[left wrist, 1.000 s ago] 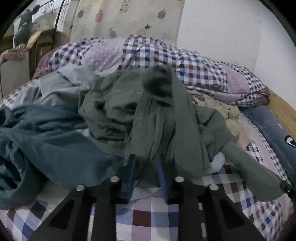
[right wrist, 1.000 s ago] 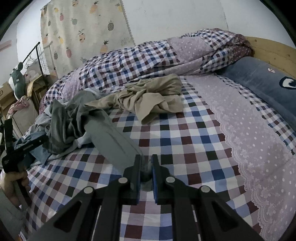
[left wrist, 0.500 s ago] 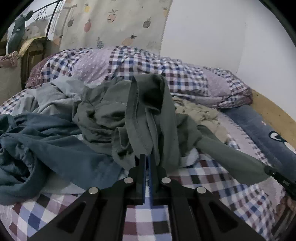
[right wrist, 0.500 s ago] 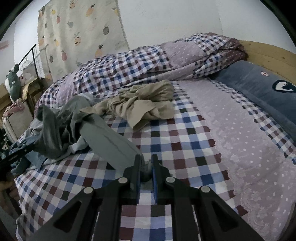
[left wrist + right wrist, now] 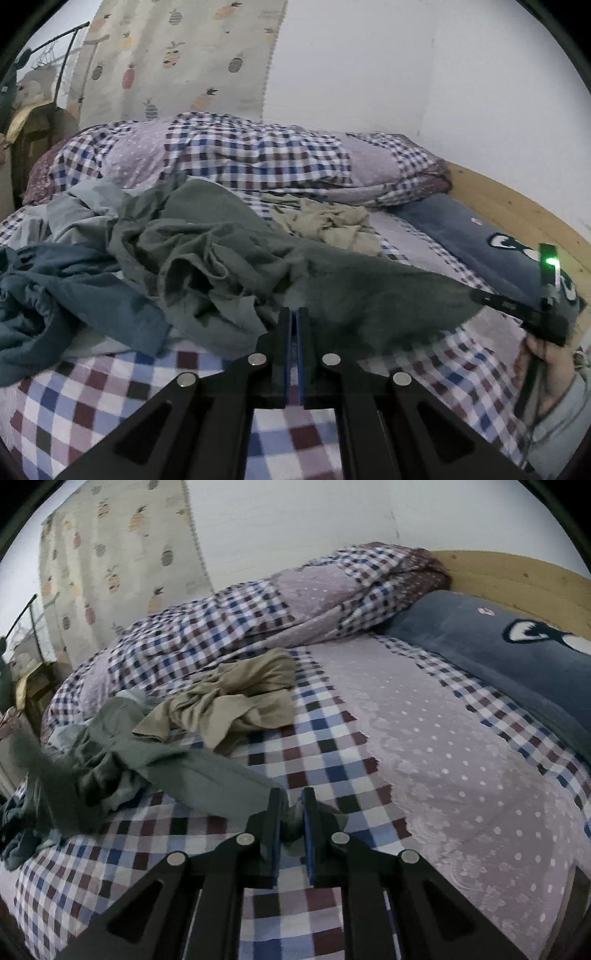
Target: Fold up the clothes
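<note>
Left gripper (image 5: 294, 321) clenched on an edge of the grey-green garment (image 5: 207, 251); right gripper (image 5: 291, 812) pinching another bit of the same cloth. 2 grips well apart, likely to pull it out of the crumpled pile and spread it. Fabric spans between them, low over the checked bedsheet (image 5: 332, 746). Beige garment (image 5: 236, 698) lies beyond, unfolded.

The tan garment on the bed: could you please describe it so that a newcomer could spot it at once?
Start at the rolled checked duvet along the wall side of the bed. Just in front of it, on the checked sheet, lies the tan garment in a crumpled heap. It is the only beige piece, lying untouched beside the grey-green garment and away from the blue pillow.
</note>
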Tool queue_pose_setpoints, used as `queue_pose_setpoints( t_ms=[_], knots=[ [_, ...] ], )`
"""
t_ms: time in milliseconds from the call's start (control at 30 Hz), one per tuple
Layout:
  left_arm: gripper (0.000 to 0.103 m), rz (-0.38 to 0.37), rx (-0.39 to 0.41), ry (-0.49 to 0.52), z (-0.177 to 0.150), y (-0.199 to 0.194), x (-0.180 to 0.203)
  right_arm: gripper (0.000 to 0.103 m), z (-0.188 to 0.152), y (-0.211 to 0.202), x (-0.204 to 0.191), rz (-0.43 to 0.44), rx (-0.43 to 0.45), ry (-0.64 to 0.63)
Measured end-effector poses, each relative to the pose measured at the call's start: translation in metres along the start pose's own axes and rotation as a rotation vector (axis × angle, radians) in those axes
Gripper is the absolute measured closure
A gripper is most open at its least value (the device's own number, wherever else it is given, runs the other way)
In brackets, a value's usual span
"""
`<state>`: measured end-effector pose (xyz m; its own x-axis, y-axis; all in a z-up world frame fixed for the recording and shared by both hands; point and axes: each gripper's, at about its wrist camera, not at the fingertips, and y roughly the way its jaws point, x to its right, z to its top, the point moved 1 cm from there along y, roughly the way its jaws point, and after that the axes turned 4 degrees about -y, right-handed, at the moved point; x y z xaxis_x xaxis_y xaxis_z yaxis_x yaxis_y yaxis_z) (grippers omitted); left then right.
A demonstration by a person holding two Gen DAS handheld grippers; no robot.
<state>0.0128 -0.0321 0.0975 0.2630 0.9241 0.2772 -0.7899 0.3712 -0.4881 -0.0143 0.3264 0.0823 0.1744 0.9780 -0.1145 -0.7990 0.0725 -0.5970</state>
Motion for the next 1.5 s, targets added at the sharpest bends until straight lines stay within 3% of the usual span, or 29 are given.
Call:
queue_pose_setpoints(
  t_ms=[100, 200, 300, 333, 367, 433, 533, 667, 733, 800, 867, 967, 1167, 1267, 1500],
  knots=[
    [0.103, 0.009, 0.004, 0.017, -0.007, -0.009, 0.011, 0.092, -0.002, 0.002, 0.006, -0.007, -0.007, 0.018],
    [0.103, 0.038, 0.002, 0.031, -0.014, -0.011, 0.012, 0.084, -0.004, 0.002, 0.008, -0.016, -0.012, 0.023],
    [0.103, 0.074, 0.002, 0.040, -0.019, -0.008, 0.008, 0.067, -0.004, -0.001, 0.009, -0.043, -0.002, 0.020],
    [0.103, 0.078, 0.003, 0.025, -0.021, -0.007, 0.004, 0.053, -0.004, -0.003, 0.010, -0.052, 0.007, 0.021],
    [0.102, 0.083, 0.000, 0.009, -0.021, -0.006, 0.001, 0.045, -0.004, -0.007, 0.011, -0.061, 0.025, 0.023],
    [0.102, 0.094, -0.006, -0.021, -0.022, -0.003, -0.005, 0.042, -0.005, -0.012, 0.012, -0.079, 0.043, 0.030],
    [0.102, 0.105, -0.015, -0.063, -0.021, -0.003, -0.014, 0.041, -0.008, -0.019, 0.010, -0.021, 0.051, 0.062],
    [0.099, 0.097, -0.016, -0.136, -0.019, -0.005, -0.026, 0.040, -0.020, -0.023, -0.023, 0.158, 0.001, 0.015],
    [0.085, 0.085, -0.012, -0.179, -0.019, -0.008, -0.031, 0.040, -0.032, -0.024, -0.052, 0.244, -0.042, -0.089],
    [0.049, 0.073, -0.001, -0.215, -0.018, -0.012, -0.036, 0.040, -0.050, -0.028, -0.085, 0.301, -0.069, -0.223],
    [0.036, 0.064, 0.012, -0.243, -0.018, -0.016, -0.040, 0.040, -0.064, -0.035, -0.109, 0.357, -0.084, -0.302],
    [0.031, 0.051, 0.032, -0.285, -0.018, -0.023, -0.046, 0.040, -0.083, -0.044, -0.139, 0.435, -0.102, -0.389],
    [0.021, 0.075, 0.039, -0.350, -0.023, -0.029, -0.066, 0.040, -0.107, -0.048, -0.173, 0.466, -0.117, -0.518],
    [0.021, 0.101, 0.024, -0.393, -0.027, -0.028, -0.080, 0.040, -0.113, -0.046, -0.183, 0.476, -0.133, -0.545],
    [0.021, 0.082, 0.014, -0.515, -0.032, -0.030, -0.105, 0.041, -0.128, -0.038, -0.196, 0.453, -0.171, -0.585]
  ],
)
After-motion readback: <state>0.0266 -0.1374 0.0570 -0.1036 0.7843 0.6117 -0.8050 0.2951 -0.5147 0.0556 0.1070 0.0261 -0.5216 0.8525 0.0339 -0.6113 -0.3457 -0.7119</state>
